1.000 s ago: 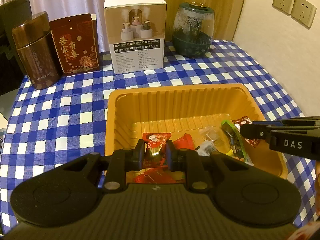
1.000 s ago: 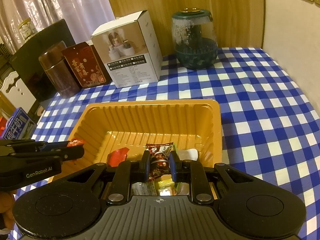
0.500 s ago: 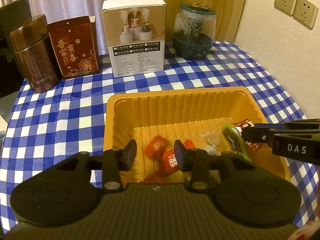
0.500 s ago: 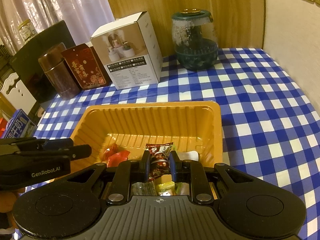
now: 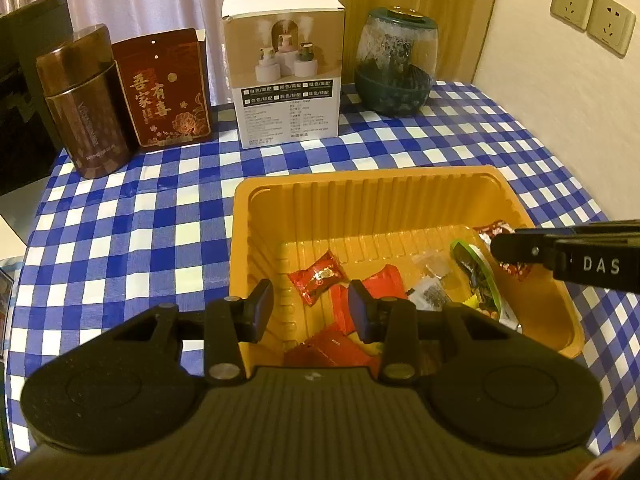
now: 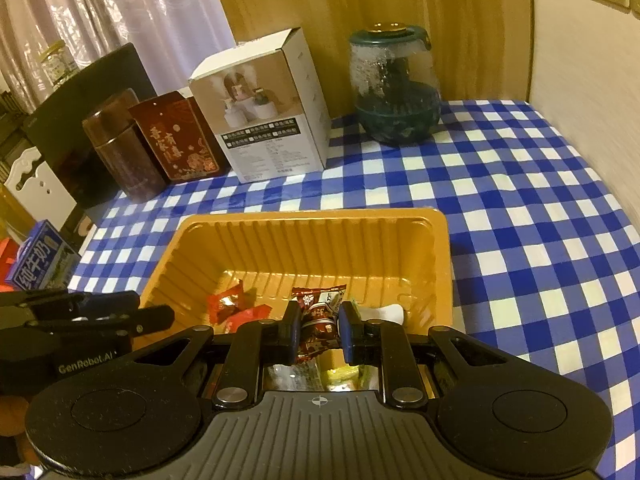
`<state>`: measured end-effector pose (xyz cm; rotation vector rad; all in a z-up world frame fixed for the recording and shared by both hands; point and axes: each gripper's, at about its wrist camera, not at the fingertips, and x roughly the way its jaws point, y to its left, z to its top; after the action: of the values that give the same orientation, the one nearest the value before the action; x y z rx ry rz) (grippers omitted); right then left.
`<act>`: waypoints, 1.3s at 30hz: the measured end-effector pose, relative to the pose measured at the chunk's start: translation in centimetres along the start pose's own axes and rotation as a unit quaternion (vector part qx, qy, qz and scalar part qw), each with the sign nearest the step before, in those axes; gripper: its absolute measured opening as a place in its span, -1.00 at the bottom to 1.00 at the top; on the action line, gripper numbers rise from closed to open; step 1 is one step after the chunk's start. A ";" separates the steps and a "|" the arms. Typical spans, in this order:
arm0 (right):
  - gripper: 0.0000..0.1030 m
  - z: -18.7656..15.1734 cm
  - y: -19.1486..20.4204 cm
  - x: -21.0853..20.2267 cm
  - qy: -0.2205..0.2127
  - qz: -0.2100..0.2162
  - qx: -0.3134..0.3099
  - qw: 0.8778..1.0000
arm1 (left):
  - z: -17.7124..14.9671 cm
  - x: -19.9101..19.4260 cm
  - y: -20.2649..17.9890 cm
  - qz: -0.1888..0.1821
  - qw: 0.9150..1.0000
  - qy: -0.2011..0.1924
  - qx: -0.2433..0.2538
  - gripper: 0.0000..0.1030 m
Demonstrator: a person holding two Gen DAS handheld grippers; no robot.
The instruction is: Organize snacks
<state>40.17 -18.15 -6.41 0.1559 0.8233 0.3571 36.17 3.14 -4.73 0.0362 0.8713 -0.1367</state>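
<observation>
An orange plastic tray (image 5: pixel 360 174) sits on the blue-and-white checked cloth and holds several wrapped snacks. My left gripper (image 5: pixel 310 300) hangs open over the tray's near left part, with nothing between its pads. Just beyond it a red candy (image 5: pixel 318 276) lies on the tray floor beside red packets (image 5: pixel 380 284) and a green-edged packet (image 5: pixel 476 276). My right gripper (image 6: pixel 320 320) is shut on a dark red snack packet (image 6: pixel 318 314) above the tray's (image 6: pixel 304 216) near right side. From the left wrist view that gripper (image 5: pixel 560 256) comes in from the right.
Along the back of the table stand a brown tin (image 5: pixel 86 108), a red gift box (image 5: pixel 164 88), a white carton (image 5: pixel 286 72) and a glass jar (image 5: pixel 394 68). A blue milk carton (image 6: pixel 40 260) is off the table's left edge. A wall closes the right side.
My left gripper opened and let go of the red candy, which now lies on the tray floor. The right gripper stayed where it was, still shut on its packet.
</observation>
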 end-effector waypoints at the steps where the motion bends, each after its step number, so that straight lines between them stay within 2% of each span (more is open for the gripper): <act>1: -0.60 0.1 0.1 0.0 0.000 0.001 -0.001 1.000 | 0.0 0.0 0.0 0.000 1.000 0.000 0.000 -0.28; 13: -0.60 0.7 0.4 0.5 -0.001 0.003 0.001 1.000 | -0.1 -0.2 0.3 -0.001 1.000 0.001 -0.002 -0.26; 16: -0.59 0.7 0.6 0.5 -0.014 0.011 -0.012 1.000 | -0.1 -0.2 0.4 -0.001 1.000 0.001 -0.002 -0.21; 18: -0.53 0.7 0.5 0.7 -0.007 0.021 -0.016 1.000 | -0.2 -0.2 0.3 0.001 1.000 0.000 -0.001 0.06; 19: -0.47 0.7 0.3 0.8 -0.005 0.025 -0.012 1.000 | -0.3 -0.2 0.3 0.003 1.000 -0.001 0.000 0.11; 20: -0.23 0.6 0.1 0.7 -0.006 0.025 -0.008 1.000 | -0.3 -0.3 0.2 0.004 1.000 -0.001 0.000 0.15; 21: -0.08 0.5 0.0 0.6 -0.009 0.023 -0.005 1.000 | -0.4 -0.3 0.2 0.004 1.000 0.000 0.001 0.16; 28: -0.05 -0.1 -1.1 -0.9 -0.006 0.011 0.018 1.000 | -0.7 -1.2 0.0 0.009 1.000 -0.004 -0.003 0.37; 32: -0.01 -0.6 -1.3 -2.3 -0.004 0.009 0.017 1.000 | -1.1 -2.4 -0.4 0.011 1.000 -0.009 -0.005 0.73; 39: 0.16 -1.8 -1.8 -5.3 -0.006 -0.001 0.022 1.000 | -1.9 -5.3 -1.2 0.011 1.000 -0.018 -0.001 0.95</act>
<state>36.00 -21.79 -4.44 0.1976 0.8204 0.3370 31.14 2.70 -1.86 0.0409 0.8343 -0.1150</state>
